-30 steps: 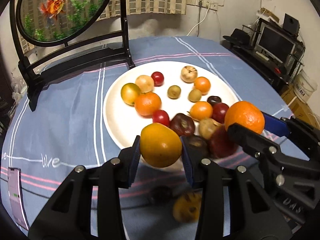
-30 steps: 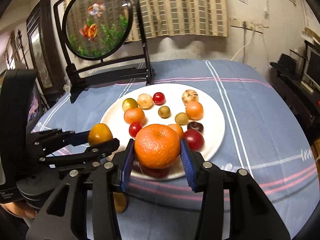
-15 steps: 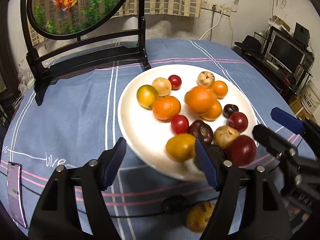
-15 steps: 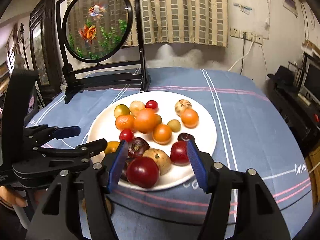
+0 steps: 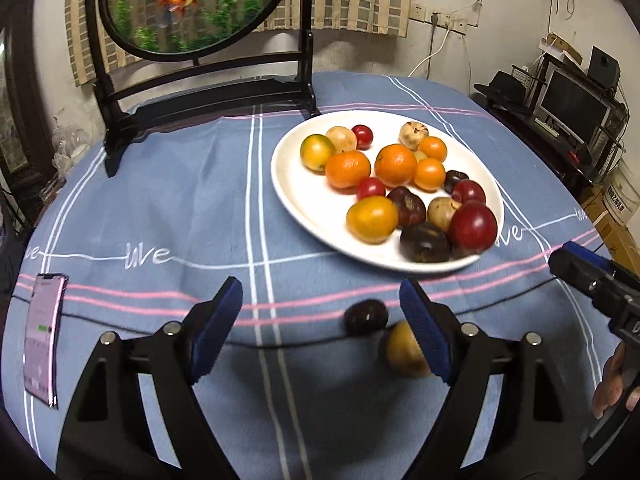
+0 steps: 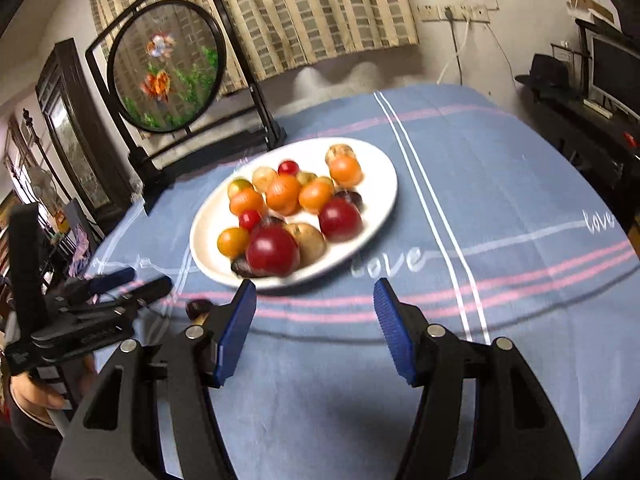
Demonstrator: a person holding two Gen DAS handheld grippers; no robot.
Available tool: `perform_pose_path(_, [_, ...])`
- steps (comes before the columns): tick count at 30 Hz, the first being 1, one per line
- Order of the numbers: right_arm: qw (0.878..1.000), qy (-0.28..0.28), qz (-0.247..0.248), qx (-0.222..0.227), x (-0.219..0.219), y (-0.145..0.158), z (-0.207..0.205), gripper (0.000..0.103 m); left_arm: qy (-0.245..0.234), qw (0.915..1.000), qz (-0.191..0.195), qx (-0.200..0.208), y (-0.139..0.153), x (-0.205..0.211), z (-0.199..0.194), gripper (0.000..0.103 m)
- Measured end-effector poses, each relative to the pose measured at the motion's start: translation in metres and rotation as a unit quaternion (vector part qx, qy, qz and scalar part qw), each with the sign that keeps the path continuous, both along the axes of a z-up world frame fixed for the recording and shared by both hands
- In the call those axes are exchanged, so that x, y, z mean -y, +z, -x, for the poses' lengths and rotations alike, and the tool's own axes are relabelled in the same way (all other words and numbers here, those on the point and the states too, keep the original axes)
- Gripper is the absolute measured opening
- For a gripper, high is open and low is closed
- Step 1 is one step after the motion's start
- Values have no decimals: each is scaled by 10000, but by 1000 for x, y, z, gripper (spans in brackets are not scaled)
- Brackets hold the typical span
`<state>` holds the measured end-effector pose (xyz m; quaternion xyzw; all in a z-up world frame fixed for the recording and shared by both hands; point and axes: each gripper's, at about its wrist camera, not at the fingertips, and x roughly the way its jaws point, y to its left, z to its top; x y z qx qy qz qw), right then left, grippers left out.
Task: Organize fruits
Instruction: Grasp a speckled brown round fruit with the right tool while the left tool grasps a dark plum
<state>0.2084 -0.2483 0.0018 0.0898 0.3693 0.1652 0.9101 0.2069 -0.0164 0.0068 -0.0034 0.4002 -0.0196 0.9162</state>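
Now both fruits sit on the plate (image 5: 296, 204); left gripper (image 5: 320, 320) empty, well apart.

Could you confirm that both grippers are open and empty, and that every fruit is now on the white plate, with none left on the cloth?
Not quite: two fruits are off the white plate. The left wrist view shows a dark fruit and a yellow-brown fruit lying on the blue cloth near the table's front edge. The rest holds: the left gripper and right gripper are open and empty.
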Motion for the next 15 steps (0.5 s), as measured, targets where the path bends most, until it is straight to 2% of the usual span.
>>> perform_pose_path(4, [9991, 48, 428, -25, -7, -11, 13, 61, 4, 10000, 46, 3, -1, -1, 14, 83])
perform_pose_path(8, [9983, 247, 523, -78, -17, -13, 20, 61, 80, 9999, 133, -43, -6, -7, 20, 83])
perform_pose_path(15, [9913, 911, 951, -57, -65, -17, 28, 61, 257, 9994, 242, -64, -14, -25, 18, 83])
